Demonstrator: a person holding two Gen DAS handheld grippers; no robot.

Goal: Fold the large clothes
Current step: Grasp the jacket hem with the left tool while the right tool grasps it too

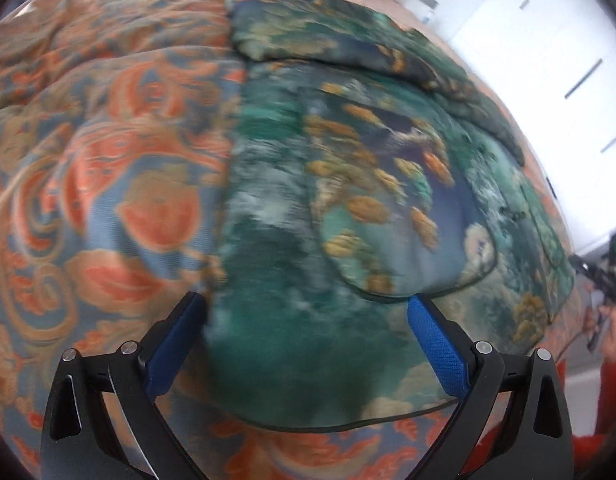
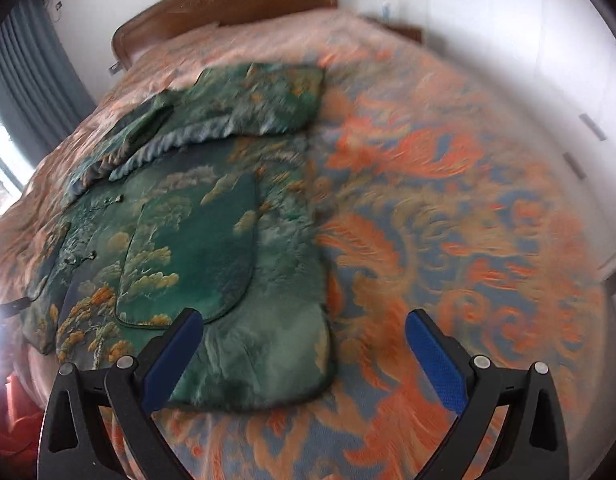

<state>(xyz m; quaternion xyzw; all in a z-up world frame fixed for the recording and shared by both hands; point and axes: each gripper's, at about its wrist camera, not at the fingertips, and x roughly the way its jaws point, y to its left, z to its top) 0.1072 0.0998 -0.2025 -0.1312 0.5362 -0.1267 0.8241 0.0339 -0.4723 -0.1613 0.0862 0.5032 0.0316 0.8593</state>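
A large green garment (image 1: 348,208) printed with clouds and golden trees lies spread flat on the bed, a rounded pocket flap on its front. In the left wrist view my left gripper (image 1: 308,308) stands open just above the garment's near hem, nothing between its blue pads. In the right wrist view the same garment (image 2: 211,248) fills the left half, with a sleeve folded across its upper part. My right gripper (image 2: 303,324) is open over the garment's near right corner, holding nothing. The other gripper (image 1: 604,276) shows at the far right of the left wrist view.
An orange and blue patterned bedspread (image 2: 448,220) covers the whole bed. A wooden headboard (image 2: 227,4) stands at the far end. White cupboard doors (image 1: 548,60) line one side, and a grey curtain (image 2: 27,80) hangs by the window. A red sleeve (image 1: 604,400) shows at the bed's edge.
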